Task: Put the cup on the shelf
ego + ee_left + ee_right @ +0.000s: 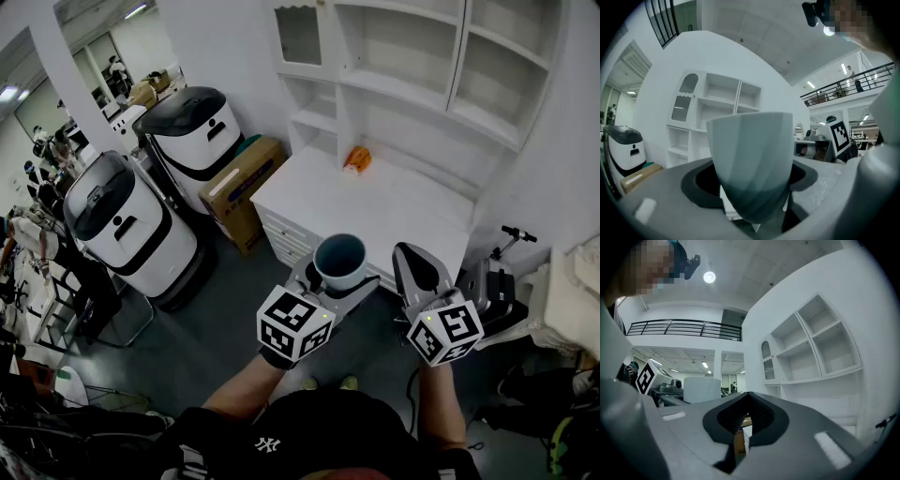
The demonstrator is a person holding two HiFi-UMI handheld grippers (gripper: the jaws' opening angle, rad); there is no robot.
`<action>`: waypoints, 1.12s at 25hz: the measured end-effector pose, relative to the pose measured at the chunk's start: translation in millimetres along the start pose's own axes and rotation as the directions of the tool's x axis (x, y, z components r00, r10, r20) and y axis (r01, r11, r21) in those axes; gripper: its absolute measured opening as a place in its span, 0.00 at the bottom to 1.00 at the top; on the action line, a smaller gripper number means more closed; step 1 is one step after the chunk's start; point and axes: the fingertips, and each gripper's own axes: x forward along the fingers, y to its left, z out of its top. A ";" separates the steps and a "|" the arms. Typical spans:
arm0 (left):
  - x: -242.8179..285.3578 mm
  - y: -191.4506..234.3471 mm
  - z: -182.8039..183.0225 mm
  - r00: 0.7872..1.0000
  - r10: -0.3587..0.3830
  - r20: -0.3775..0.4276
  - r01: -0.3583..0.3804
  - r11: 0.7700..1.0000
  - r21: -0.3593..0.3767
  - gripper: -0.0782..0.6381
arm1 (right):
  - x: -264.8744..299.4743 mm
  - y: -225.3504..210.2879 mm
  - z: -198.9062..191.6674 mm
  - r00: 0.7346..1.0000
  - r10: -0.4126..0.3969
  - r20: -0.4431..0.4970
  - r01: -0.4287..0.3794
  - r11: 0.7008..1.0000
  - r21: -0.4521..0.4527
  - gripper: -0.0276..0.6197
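Note:
A pale blue-grey cup (339,260) with a dark inside sits upright between the jaws of my left gripper (328,281), which is shut on it. In the left gripper view the cup (752,164) fills the middle, its faceted wall darker toward the base. My right gripper (417,272) is held beside it to the right, jaws shut with nothing between them (745,420). The white shelf unit (412,84) with open compartments stands ahead above a white counter (375,206). Both grippers hover in front of the counter's near edge.
A small orange object (356,158) lies at the back of the counter. Two white and black bins (127,225) and a cardboard box (244,187) stand to the left on the floor. A dark stand with equipment (497,281) is to the right.

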 end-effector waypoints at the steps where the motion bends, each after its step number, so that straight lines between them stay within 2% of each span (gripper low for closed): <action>1: 1.7 -2.9 -0.8 1.000 -0.003 0.000 0.003 1.000 -0.001 0.64 | -3.0 -2.3 -0.5 1.000 -0.005 -0.002 0.005 1.000 0.001 0.06; 11: 0.7 -4.6 -0.1 1.000 0.001 0.002 -0.001 1.000 -0.004 0.64 | -2.3 -2.0 0.7 1.000 0.004 -0.001 -0.004 1.000 0.003 0.06; 15: 0.9 -4.6 -2.7 1.000 0.003 -0.001 -0.003 1.000 -0.010 0.64 | -4.0 -2.2 -1.5 1.000 0.015 -0.008 -0.015 0.999 0.035 0.06; 21: 8.3 0.0 0.5 0.999 0.028 0.018 -0.028 1.000 0.001 0.64 | -14.3 -17.7 5.5 0.999 0.023 0.042 -0.025 0.999 0.048 0.06; 28: 16.4 10.6 2.4 0.999 0.042 0.013 -0.042 0.999 -0.025 0.64 | -14.0 -31.4 6.7 0.999 0.018 0.043 -0.021 0.998 0.065 0.06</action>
